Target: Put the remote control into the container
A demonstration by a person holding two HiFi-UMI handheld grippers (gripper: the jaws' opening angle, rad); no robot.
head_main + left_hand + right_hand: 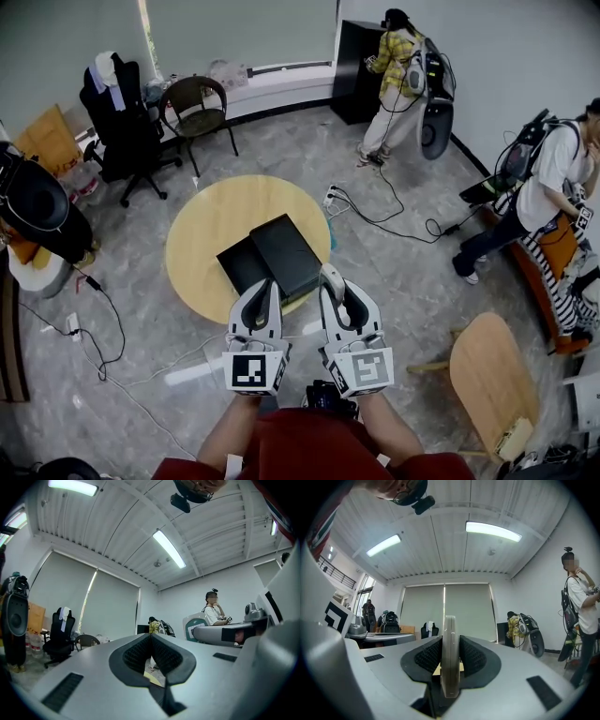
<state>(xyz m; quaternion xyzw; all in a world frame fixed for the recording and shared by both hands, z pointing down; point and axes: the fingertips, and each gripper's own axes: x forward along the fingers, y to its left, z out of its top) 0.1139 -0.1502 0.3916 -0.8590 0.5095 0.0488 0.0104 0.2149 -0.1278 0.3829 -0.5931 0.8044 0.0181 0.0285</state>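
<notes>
A slim light-grey remote control point(331, 277) stands on edge between the jaws of my right gripper point(336, 284), which is shut on it. In the right gripper view the remote point(449, 656) rises upright between the black pads point(425, 657). My left gripper point(265, 287) is held beside it, shut, with nothing in it; in the left gripper view its pads point(164, 656) meet along a line. Both grippers hover at the near edge of a round yellow table point(208, 225). On that table lies the black container point(286, 253), a flat box with a second black part point(239, 265) beside it.
Around the table is a marble floor with cables and a power strip point(331, 197). A brown chair point(197, 108) and a black office chair point(127, 131) stand at the back left. A wooden chair point(492, 375) is at the near right. Two people point(398, 66) stand to the right.
</notes>
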